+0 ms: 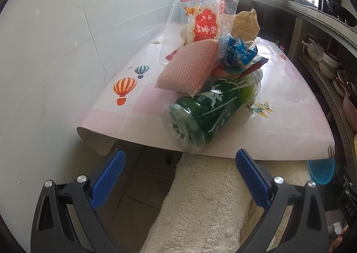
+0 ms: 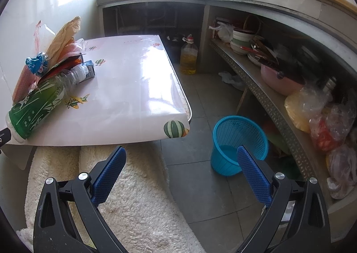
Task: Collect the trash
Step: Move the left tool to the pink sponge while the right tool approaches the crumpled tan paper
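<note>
A pile of trash lies on the table: a green-labelled plastic bottle on its side at the near edge, a pink mesh sponge, a blue wrapper, a clear snack bag with a red label and a brown paper bag. The bottle and pile also show in the right wrist view. My left gripper is open and empty, just short of the bottle's base. My right gripper is open and empty above the floor. A blue mesh waste basket stands on the floor by the right finger.
A cream fleece seat sits below the table's front edge. A tiled wall runs along the table's left. Shelves with bowls, a pink basin and bagged goods line the right. An oil jug stands on the floor behind the table.
</note>
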Available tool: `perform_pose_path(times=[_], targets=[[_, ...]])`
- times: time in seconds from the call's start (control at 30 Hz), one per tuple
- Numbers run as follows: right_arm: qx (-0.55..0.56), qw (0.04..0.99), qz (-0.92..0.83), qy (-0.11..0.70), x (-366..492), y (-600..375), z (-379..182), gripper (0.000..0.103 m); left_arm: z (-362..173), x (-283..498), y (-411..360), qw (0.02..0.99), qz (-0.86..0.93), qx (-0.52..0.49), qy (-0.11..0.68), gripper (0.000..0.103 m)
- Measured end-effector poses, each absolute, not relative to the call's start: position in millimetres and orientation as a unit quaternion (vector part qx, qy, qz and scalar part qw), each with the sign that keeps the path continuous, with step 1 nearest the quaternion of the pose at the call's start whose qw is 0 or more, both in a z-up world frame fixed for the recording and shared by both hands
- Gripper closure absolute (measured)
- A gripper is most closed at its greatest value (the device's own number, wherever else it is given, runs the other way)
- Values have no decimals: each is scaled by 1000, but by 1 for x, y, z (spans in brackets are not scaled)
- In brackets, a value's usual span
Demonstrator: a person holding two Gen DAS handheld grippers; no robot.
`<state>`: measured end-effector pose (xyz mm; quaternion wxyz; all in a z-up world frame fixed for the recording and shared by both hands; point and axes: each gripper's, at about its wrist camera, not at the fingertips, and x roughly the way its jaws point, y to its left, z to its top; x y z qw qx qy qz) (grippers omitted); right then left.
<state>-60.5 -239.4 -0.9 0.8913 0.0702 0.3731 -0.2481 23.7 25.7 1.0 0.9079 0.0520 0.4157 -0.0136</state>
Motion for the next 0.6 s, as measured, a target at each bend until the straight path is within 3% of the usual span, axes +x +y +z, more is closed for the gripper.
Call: perform_pose_path(times=[0.3,0.6], targets=[[61,909,-229,343,-32,-249,15,8,20,60,53,921,-28,18,387,6],[95,933,-159,308,0,-249,31,8,43,96,74,942,-142,-46,301,6]])
